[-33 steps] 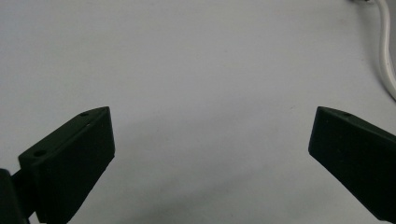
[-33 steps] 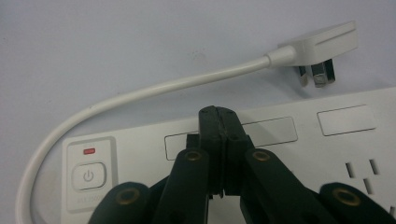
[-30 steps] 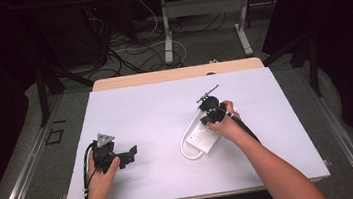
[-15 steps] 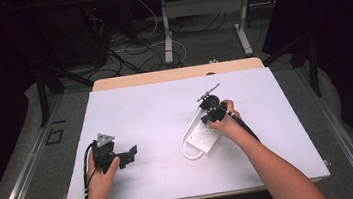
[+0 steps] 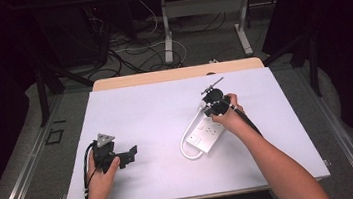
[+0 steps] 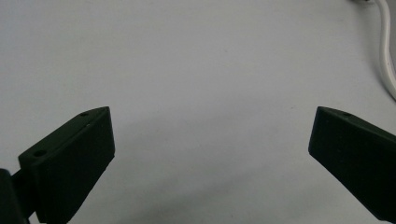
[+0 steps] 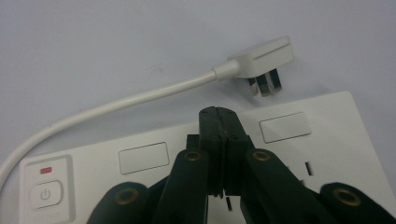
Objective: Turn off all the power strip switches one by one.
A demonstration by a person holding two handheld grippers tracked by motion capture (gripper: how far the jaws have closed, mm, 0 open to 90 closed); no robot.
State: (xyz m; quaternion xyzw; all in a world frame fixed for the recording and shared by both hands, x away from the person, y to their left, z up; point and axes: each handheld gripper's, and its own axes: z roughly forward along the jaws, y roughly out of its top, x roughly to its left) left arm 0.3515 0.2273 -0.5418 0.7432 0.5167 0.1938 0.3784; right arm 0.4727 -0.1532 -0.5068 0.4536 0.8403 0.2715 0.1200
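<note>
The white power strip [image 5: 207,132] lies on the surface [image 5: 146,113], right of centre, its plug [image 7: 261,60] loose beside it and not yet in any socket. The right gripper [image 7: 218,116], jaws closed and empty, rests over the strip's face. The left gripper [image 6: 210,140] sits wide open, well apart, so the work looks barely begun

Bright, evenly lit table, dark surroundings, soft shadows, slightly soft focus, no glare

Surface: white table [image 5: 141,113]
On it: white power strip [image 5: 207,134], its cable [image 5: 185,143] and plug [image 7: 261,59]
</note>
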